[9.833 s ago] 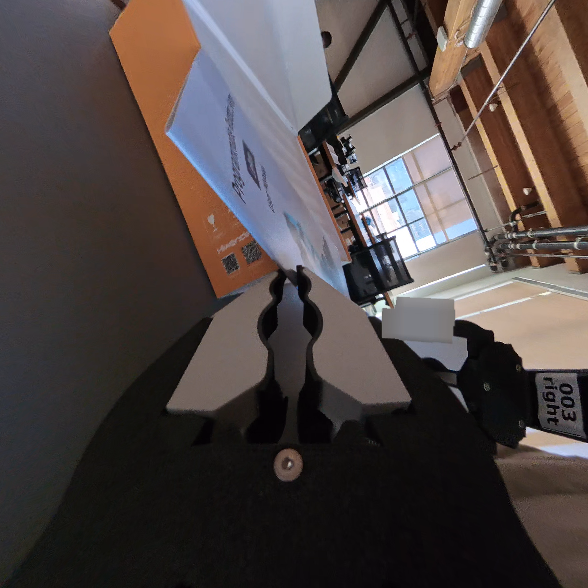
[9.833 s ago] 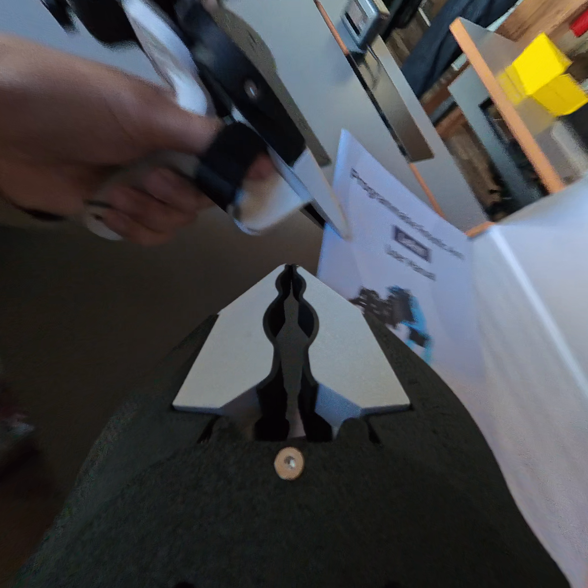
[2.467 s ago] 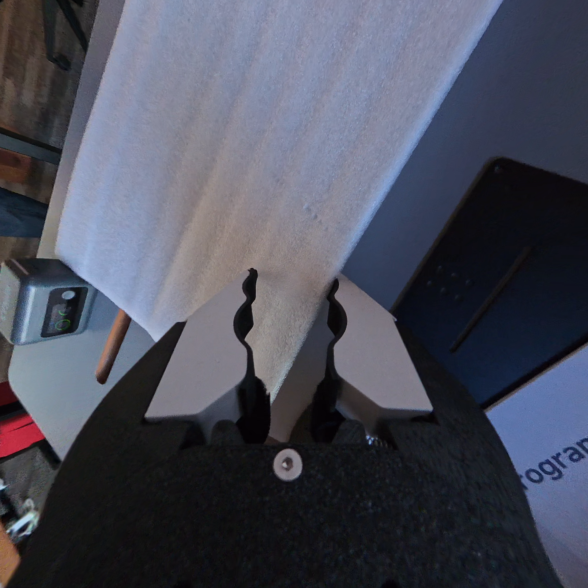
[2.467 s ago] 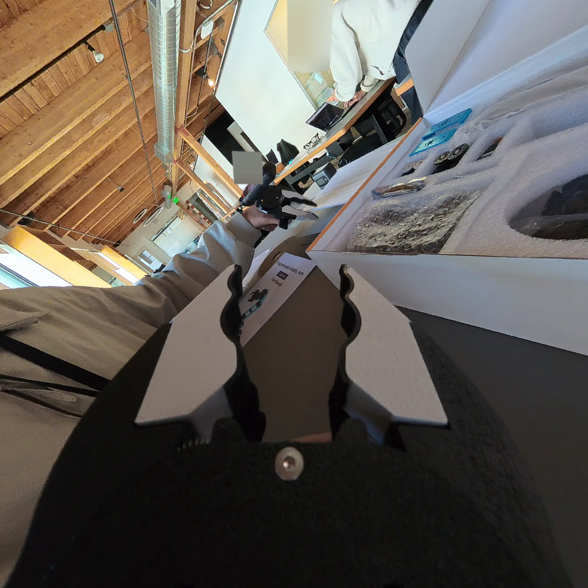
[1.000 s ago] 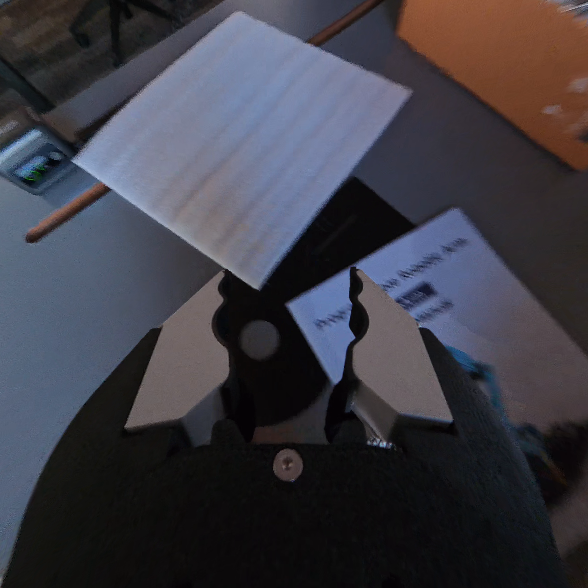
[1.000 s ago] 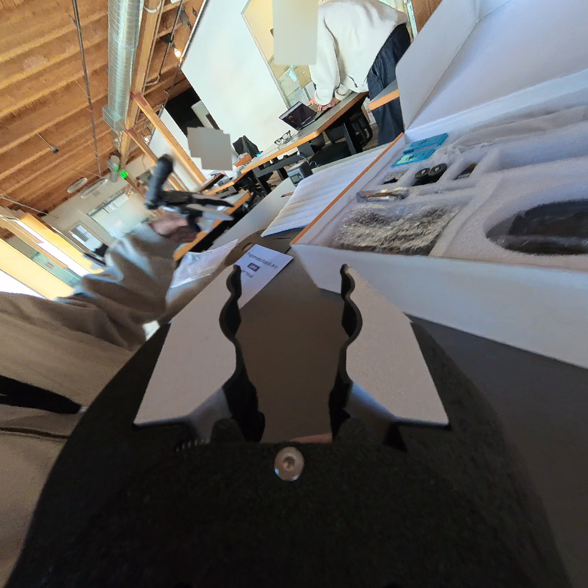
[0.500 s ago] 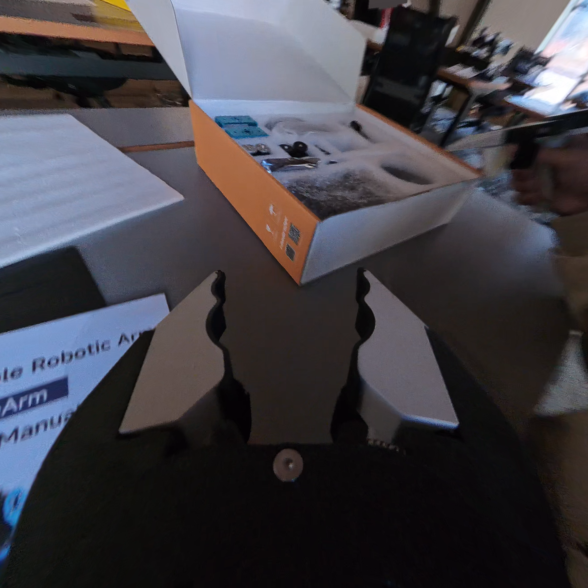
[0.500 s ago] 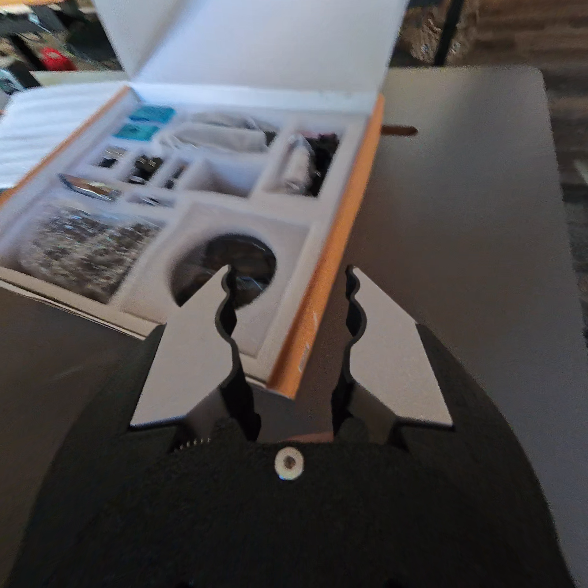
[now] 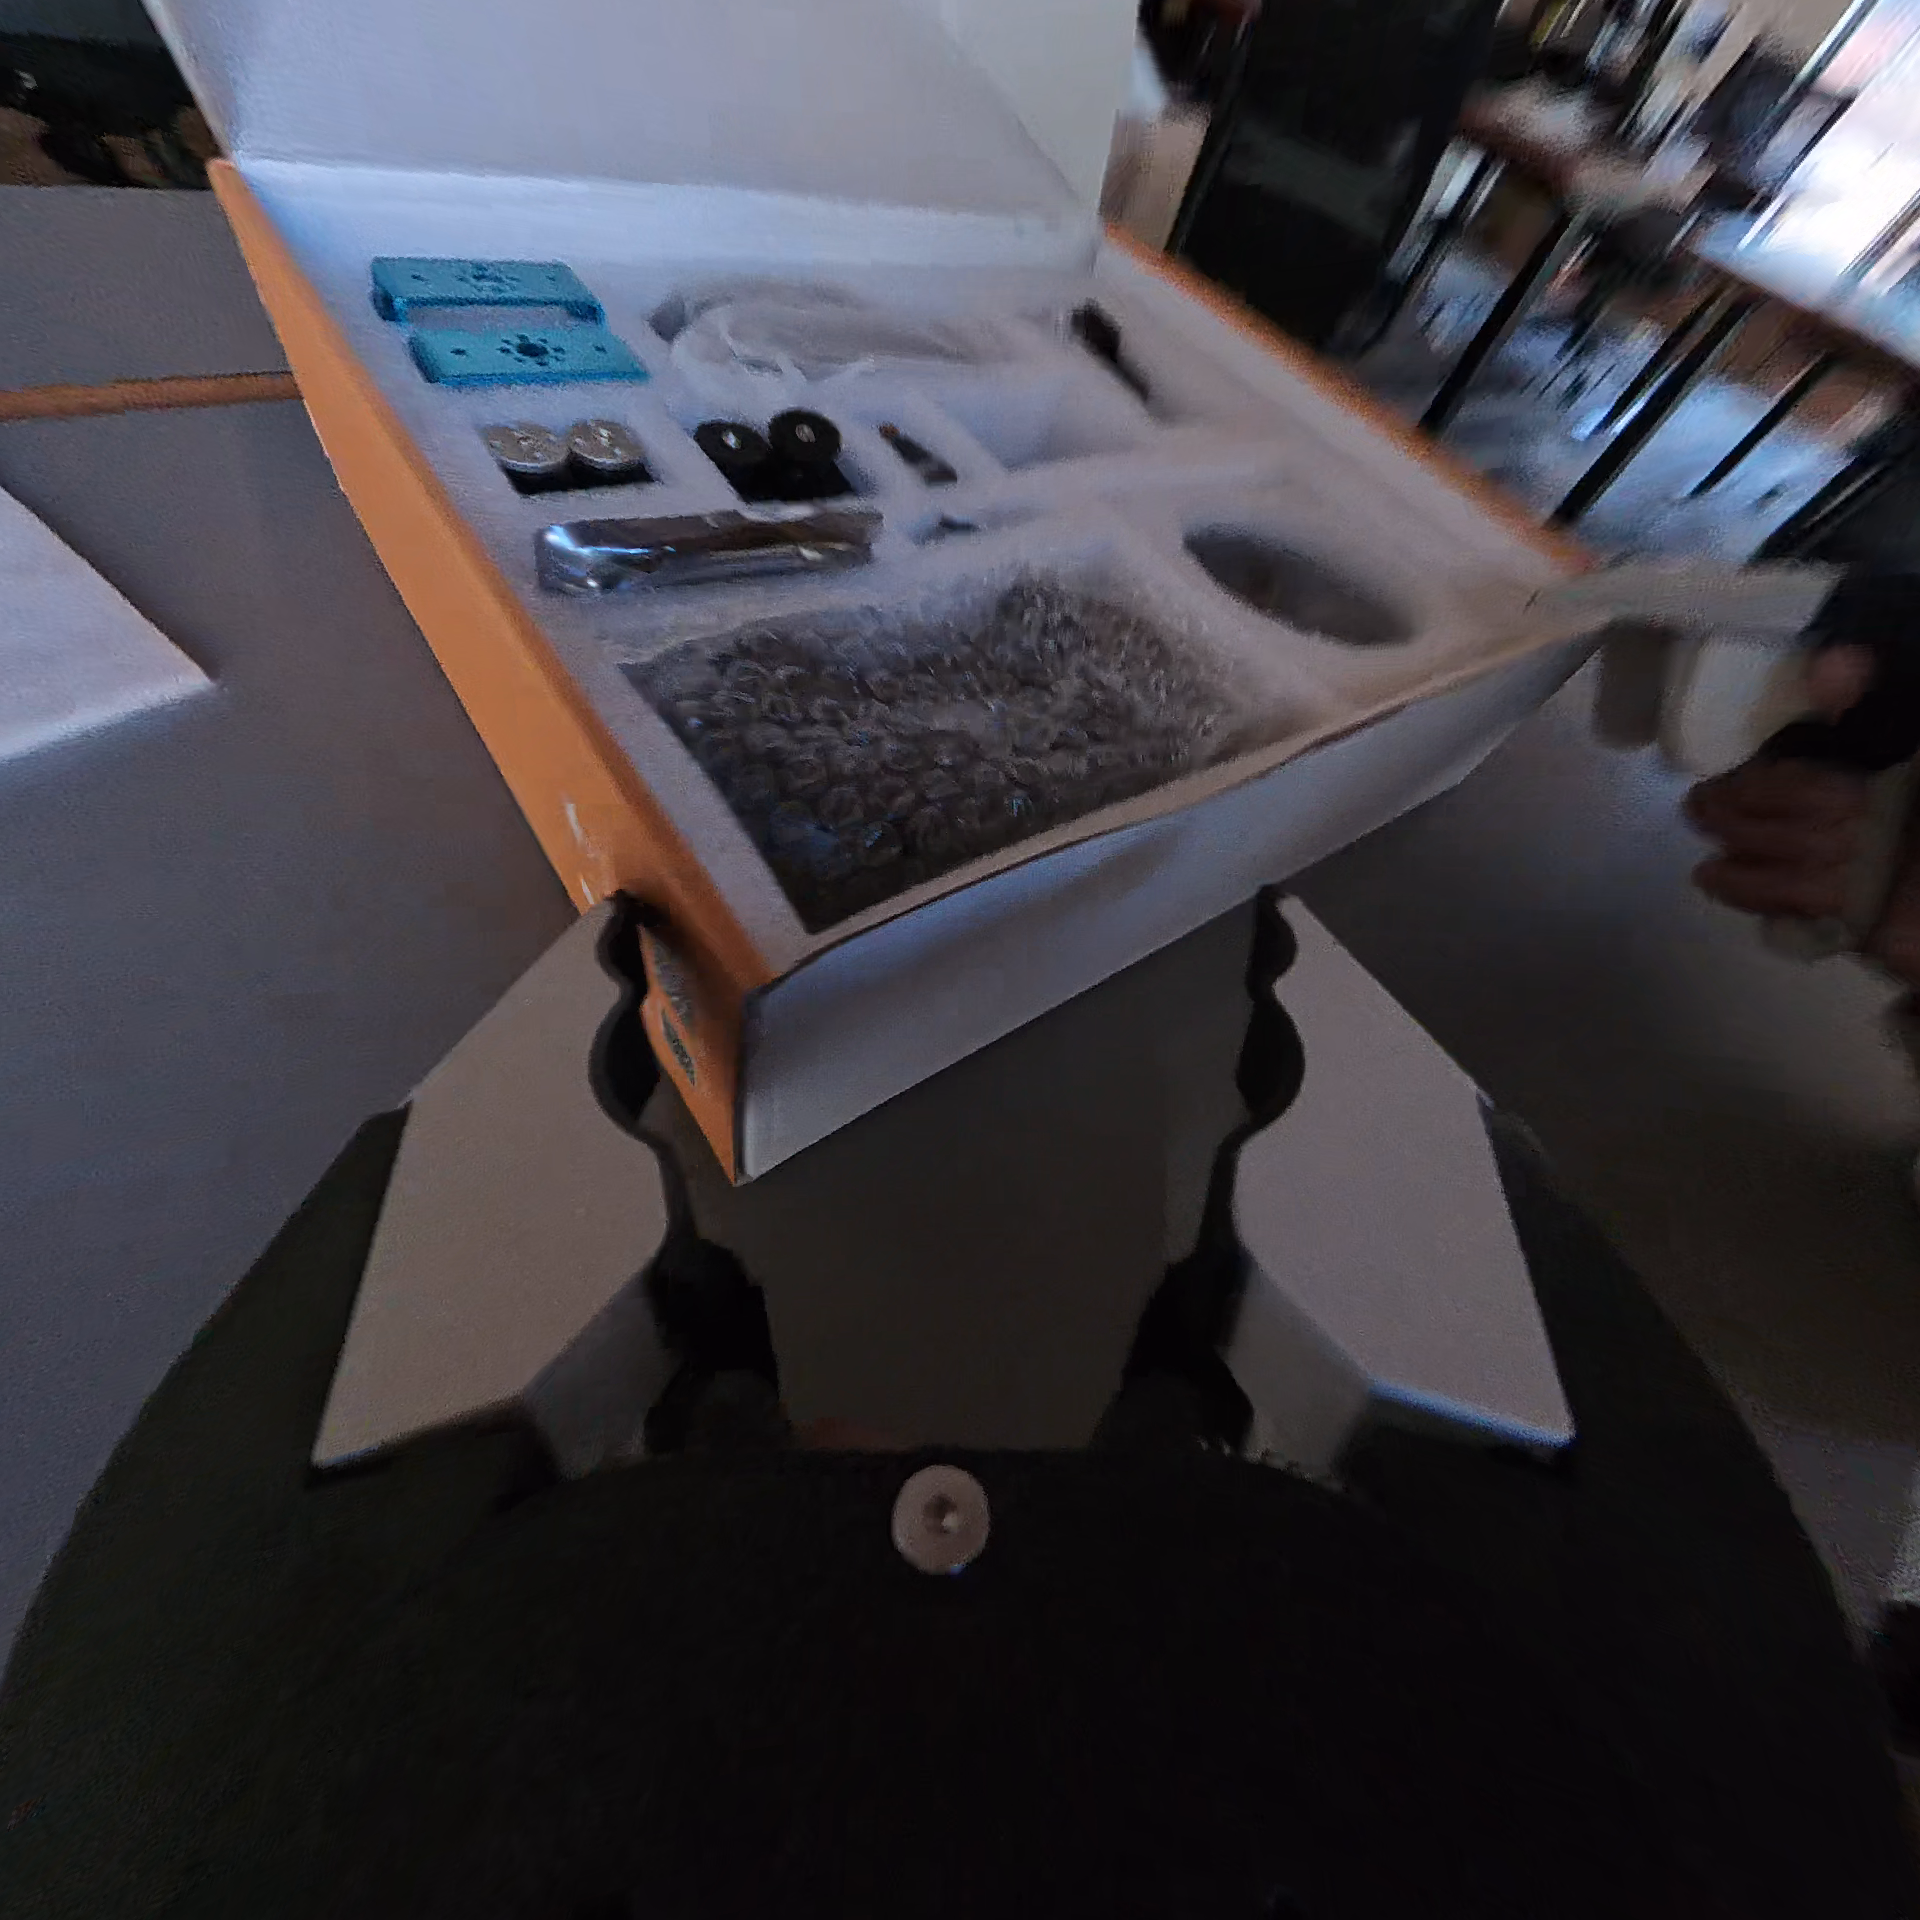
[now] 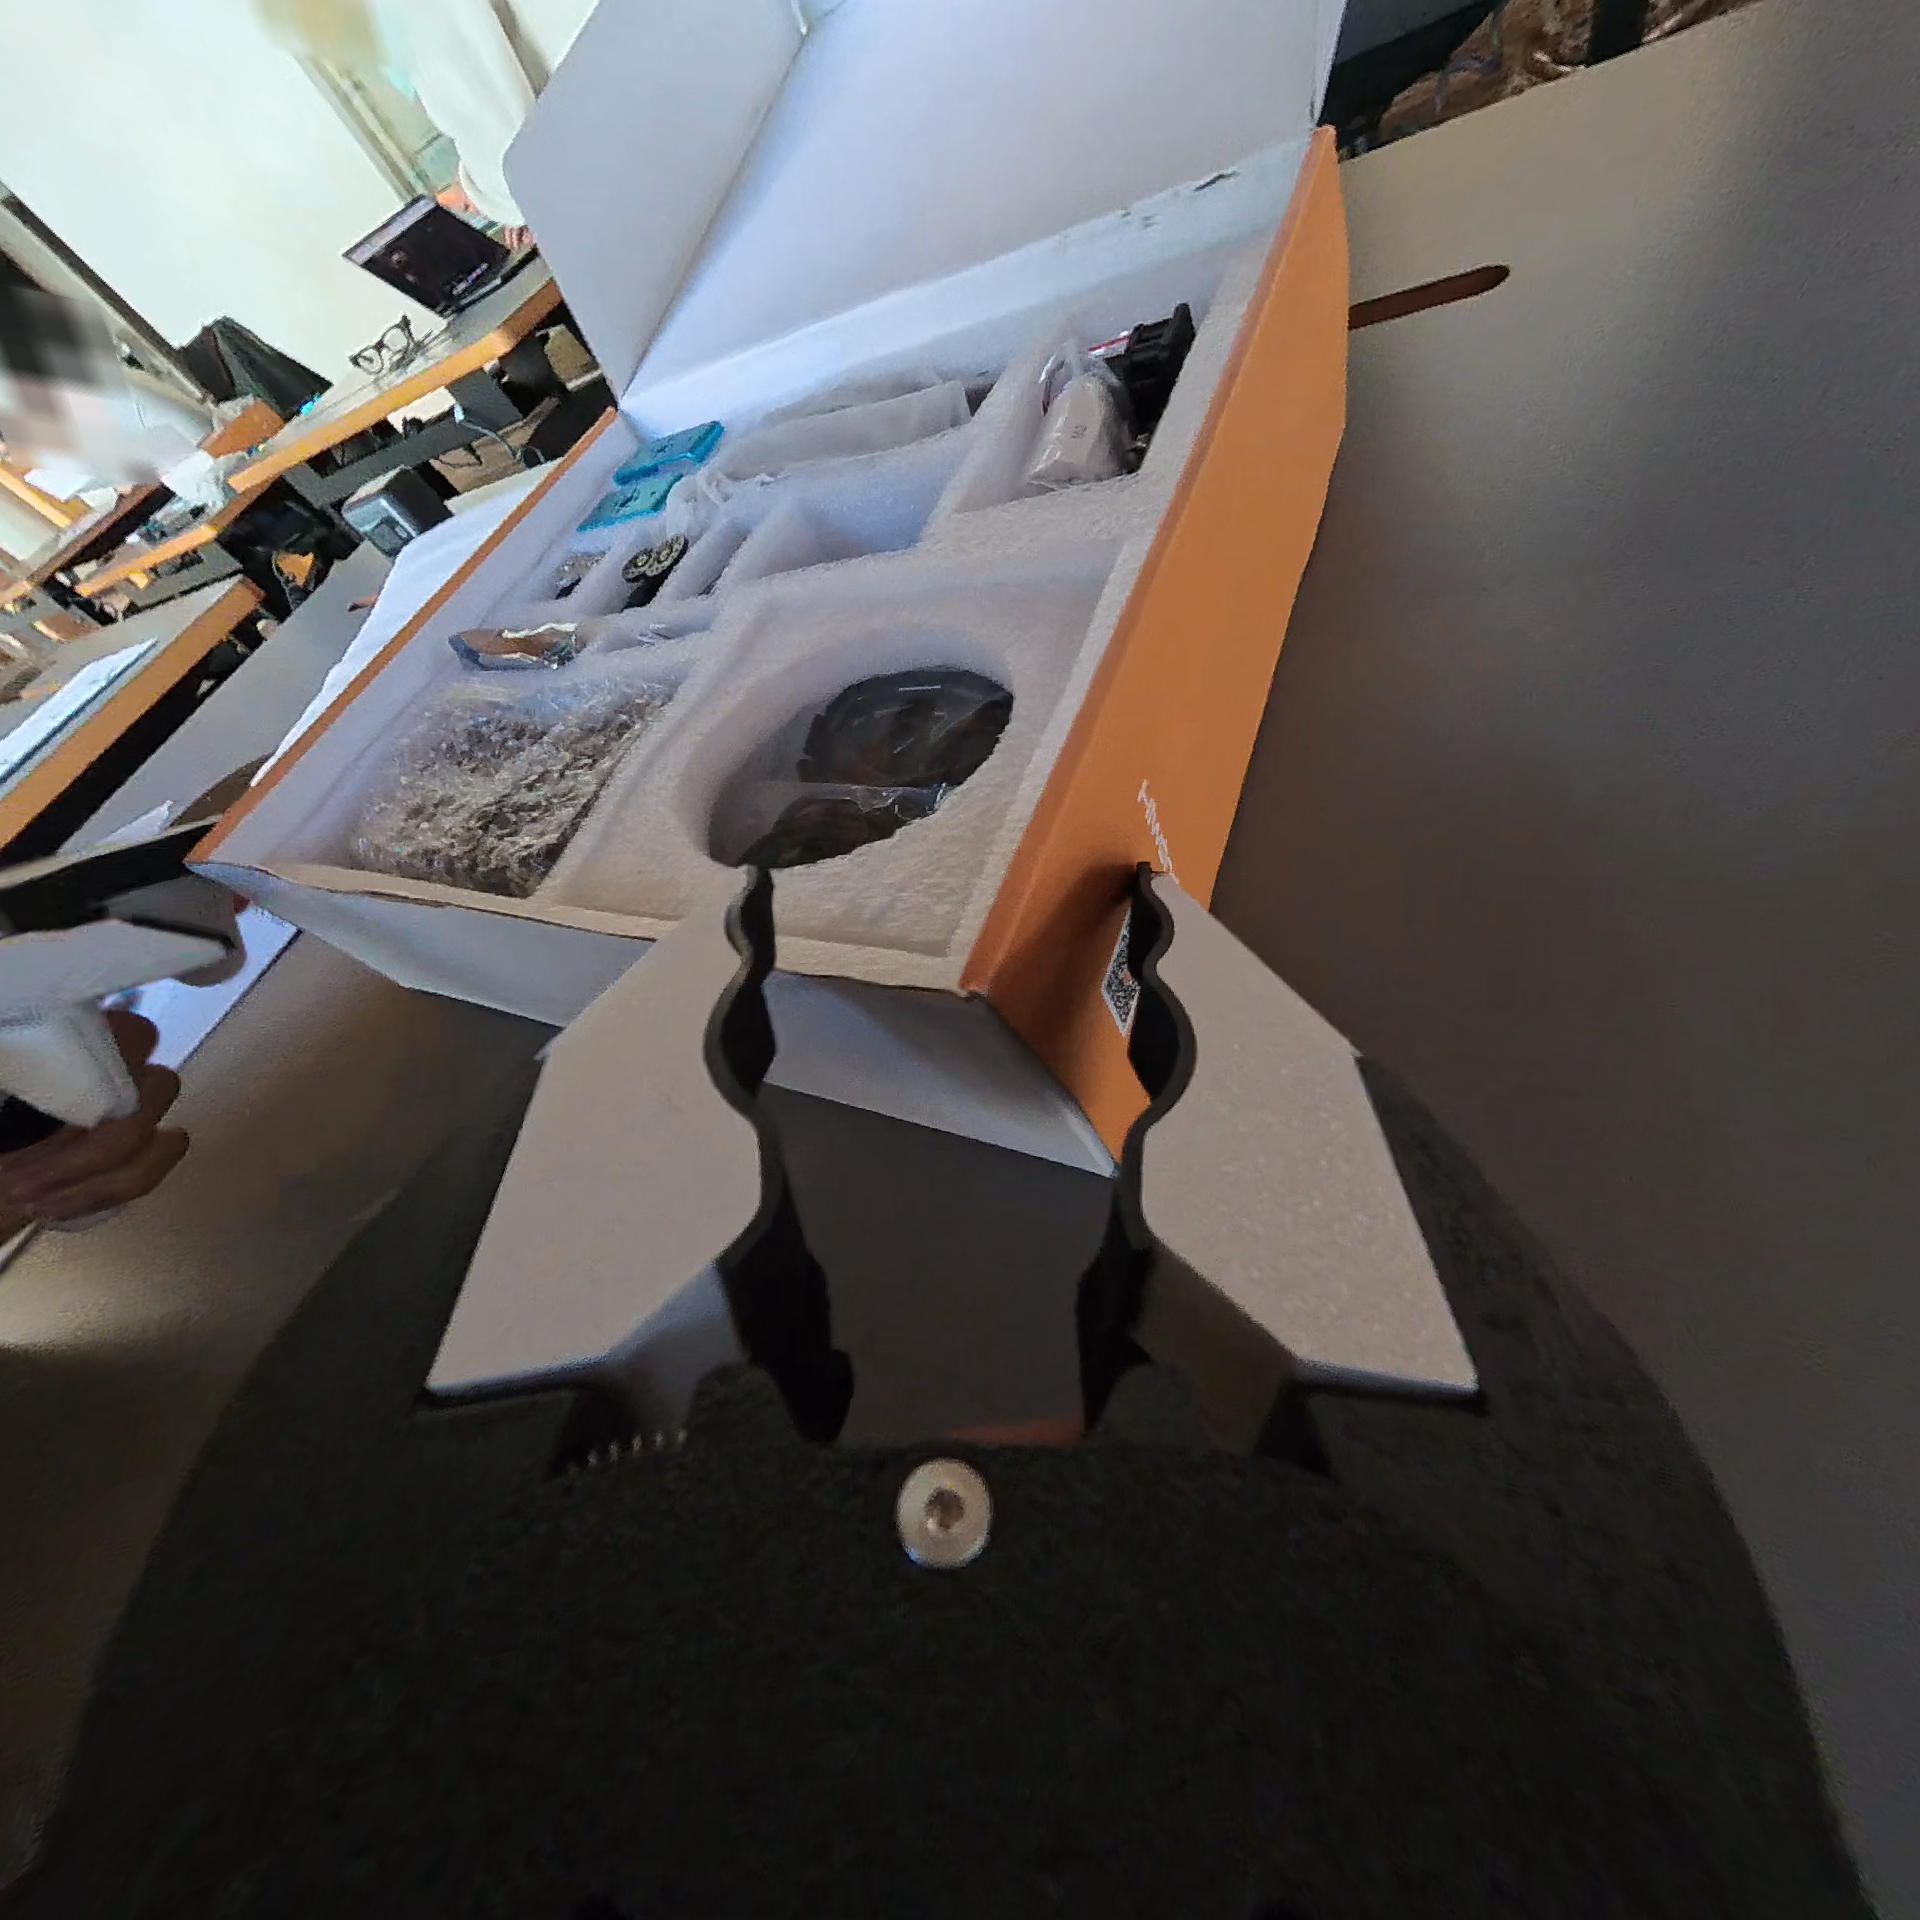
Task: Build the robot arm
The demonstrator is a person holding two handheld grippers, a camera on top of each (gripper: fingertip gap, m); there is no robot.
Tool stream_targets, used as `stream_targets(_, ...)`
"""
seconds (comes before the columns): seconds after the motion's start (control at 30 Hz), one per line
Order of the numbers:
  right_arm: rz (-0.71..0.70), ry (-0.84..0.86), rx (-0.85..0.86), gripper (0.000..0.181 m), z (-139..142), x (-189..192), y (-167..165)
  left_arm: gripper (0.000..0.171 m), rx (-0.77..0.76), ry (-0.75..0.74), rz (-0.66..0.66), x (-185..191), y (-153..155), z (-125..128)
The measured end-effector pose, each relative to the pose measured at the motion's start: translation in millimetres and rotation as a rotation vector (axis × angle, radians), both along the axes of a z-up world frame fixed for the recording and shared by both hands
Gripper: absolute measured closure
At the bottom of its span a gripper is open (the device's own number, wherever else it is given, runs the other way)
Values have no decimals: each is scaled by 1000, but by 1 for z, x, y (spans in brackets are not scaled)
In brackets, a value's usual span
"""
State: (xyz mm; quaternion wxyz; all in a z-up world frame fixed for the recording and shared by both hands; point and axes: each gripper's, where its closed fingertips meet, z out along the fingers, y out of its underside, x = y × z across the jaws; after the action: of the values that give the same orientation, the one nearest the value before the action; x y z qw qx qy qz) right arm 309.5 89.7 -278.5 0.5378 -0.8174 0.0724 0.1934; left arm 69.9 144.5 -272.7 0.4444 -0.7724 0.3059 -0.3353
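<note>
Left claw point(image 9: 940, 914): your two fingers stand wide apart and hold nothing; the near left corner of the open kit box point(image 9: 1039, 935) sits between them, with no contact visible.
Right claw point(image 10: 951, 888): fingers spread apart and empty; the near right corner of the kit box point(image 10: 1174, 644) lies between the fingertips, and I cannot tell whether it touches them.
Box: orange-sided, white inside, resting on the grey tabletop point(image 10: 1610, 623) with its white lid point(image 10: 935, 135) propped up at the far side.
Foam tray: the white foam insert point(image 10: 883, 623) is uncovered and every pocket shows.
Far left pockets: two blue metal plates point(image 9: 488, 317), side by side.
Middle pockets: a pair of silver discs point(image 9: 561, 447), a pair of black wheels point(image 9: 769, 442), and a foil-wrapped packet point(image 9: 696, 545) just nearer.
Near pocket: a bubble-wrapped bundle point(image 9: 935, 707) fills the large left compartment.
Round pocket: a dark bagged part point(image 10: 883, 758) lies in the circular well, closest to your right claw.
Far right pocket: a white piece and black parts, too small to name.
Left of the box: a white foam sheet point(image 9: 62, 634) lies on the tabletop.
Progress: the box stands open and its parts all sit in their pockets; neither claw grips anything.
</note>
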Motion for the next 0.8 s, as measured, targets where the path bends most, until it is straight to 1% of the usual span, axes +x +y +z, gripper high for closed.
stream_targets(0.03,9,-3,4,109,1,1,1,53,22,86,9,6,-2,-5)
stream_targets(0.07,10,3,9,104,2,3,2,53,39,180,20,12,-3,-10)
stream_targets(0.1,2,9,14,99,3,7,5,56,53,253,30,16,-3,-14)
stream_targets(0.13,-9,5,17,95,3,12,7,62,56,276,47,21,-2,-15)
stream_targets(0.17,-18,-14,18,93,3,18,9,67,52,264,64,26,-1,-14)
stream_targets(0.23,-29,-44,14,87,3,27,13,70,45,234,69,37,2,-12)
stream_targets(0.37,-5,-76,-37,81,2,49,23,69,26,224,54,62,8,-11)
stream_targets(0.5,56,-123,-121,74,1,67,39,69,-16,202,57,83,23,-9)
stream_targets(0.67,83,-179,-176,70,-2,73,61,71,-38,176,95,94,49,-8)
stream_targets(0.8,59,-177,-149,73,-2,77,67,72,-20,150,91,95,50,-8)
